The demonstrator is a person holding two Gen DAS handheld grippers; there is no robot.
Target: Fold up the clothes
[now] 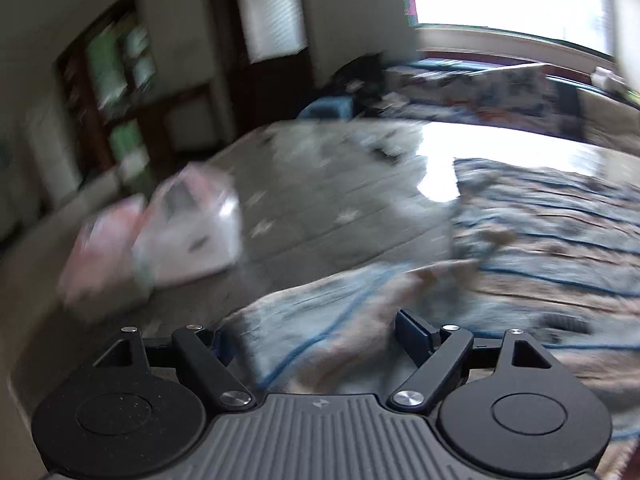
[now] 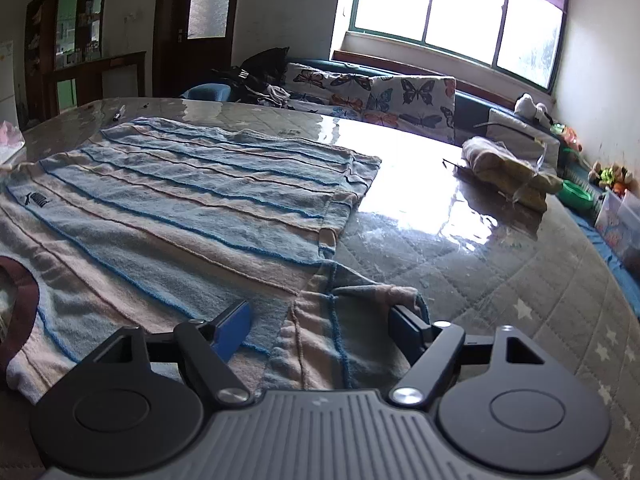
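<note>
A striped light-blue and beige T-shirt [image 2: 188,200] with a maroon collar [image 2: 20,304] lies spread flat on the table. One sleeve [image 2: 344,320] is folded toward me and lies between the wide-apart fingers of my right gripper [image 2: 320,332], whose pads do not press it. The left wrist view is blurred. There the same shirt [image 1: 540,232] stretches to the right, and a bunched part of it [image 1: 320,332] lies between the spread jaws of my left gripper [image 1: 316,336], with the left finger partly hidden by cloth.
The table [image 2: 460,280] has a grey star-quilted cover under glossy clear plastic. A white-pink plastic bag [image 1: 188,224] lies to the left, a clear bag of yellowish things [image 2: 508,172] far right, a pen [image 2: 118,114] at the back. A butterfly-cushioned bench [image 2: 380,92] is behind.
</note>
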